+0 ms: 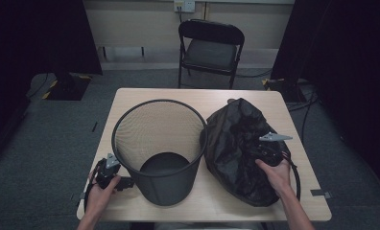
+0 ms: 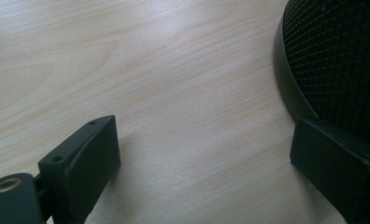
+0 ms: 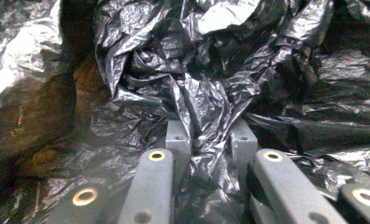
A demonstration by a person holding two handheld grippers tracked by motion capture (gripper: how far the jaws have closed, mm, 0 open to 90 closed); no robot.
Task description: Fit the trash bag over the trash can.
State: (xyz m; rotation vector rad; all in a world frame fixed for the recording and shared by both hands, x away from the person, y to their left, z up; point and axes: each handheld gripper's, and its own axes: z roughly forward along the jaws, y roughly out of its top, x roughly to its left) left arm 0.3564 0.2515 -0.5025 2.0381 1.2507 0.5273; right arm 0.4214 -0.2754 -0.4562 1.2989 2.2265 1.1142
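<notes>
A black wire-mesh wastebasket [image 1: 159, 148] stands upright on the wooden table [image 1: 193, 96]. To its right lies a crumpled black plastic bag [image 1: 238, 143]. My right gripper [image 1: 257, 148] rests on top of that bag, its jaws pinched on a gathered fold of the black plastic bag [image 3: 210, 135], which bunches up between them. My left gripper [image 1: 125, 182] lies low on the table at the basket's lower left, jaws wide apart, nothing between them. In the left gripper view its right jaw stands close beside the basket's base [image 2: 290, 93]; whether it touches, I cannot tell.
A black folding chair [image 1: 211, 48] stands beyond the table's far edge. Dark curtains hang at both sides, and cables lie on the floor at the right. Bare tabletop [image 2: 174, 84] stretches in front of the left gripper.
</notes>
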